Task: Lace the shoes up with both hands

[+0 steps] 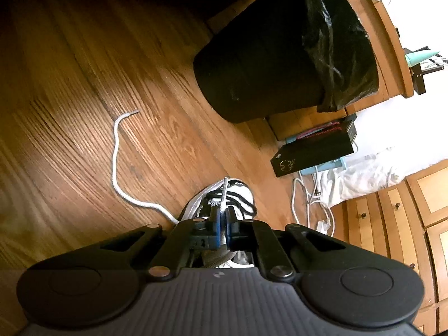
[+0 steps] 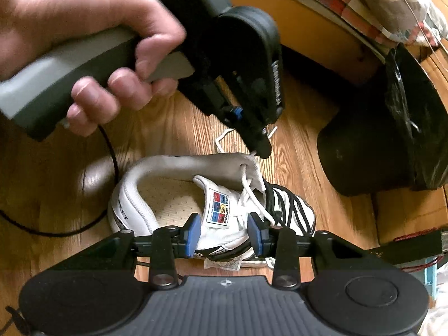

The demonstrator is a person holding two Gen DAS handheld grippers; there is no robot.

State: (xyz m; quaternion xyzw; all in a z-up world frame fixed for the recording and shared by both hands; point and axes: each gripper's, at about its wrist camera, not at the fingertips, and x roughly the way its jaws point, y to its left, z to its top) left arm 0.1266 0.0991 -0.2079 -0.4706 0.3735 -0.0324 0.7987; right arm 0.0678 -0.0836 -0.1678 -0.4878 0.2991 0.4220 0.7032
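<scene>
Shoe [image 2: 212,210], toe away from right tool [image 2: 225,231], lace [image 1: 223,196] in left tool [image 1: 223,215].

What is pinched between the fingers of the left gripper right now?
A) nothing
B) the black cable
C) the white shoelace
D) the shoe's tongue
C: in the left wrist view, the left gripper has its fingers shut on the white shoelace above the shoe, while the right gripper is open.

Tongue label [image 2: 218,206] reads "SINCE 1966", upside down.
</scene>
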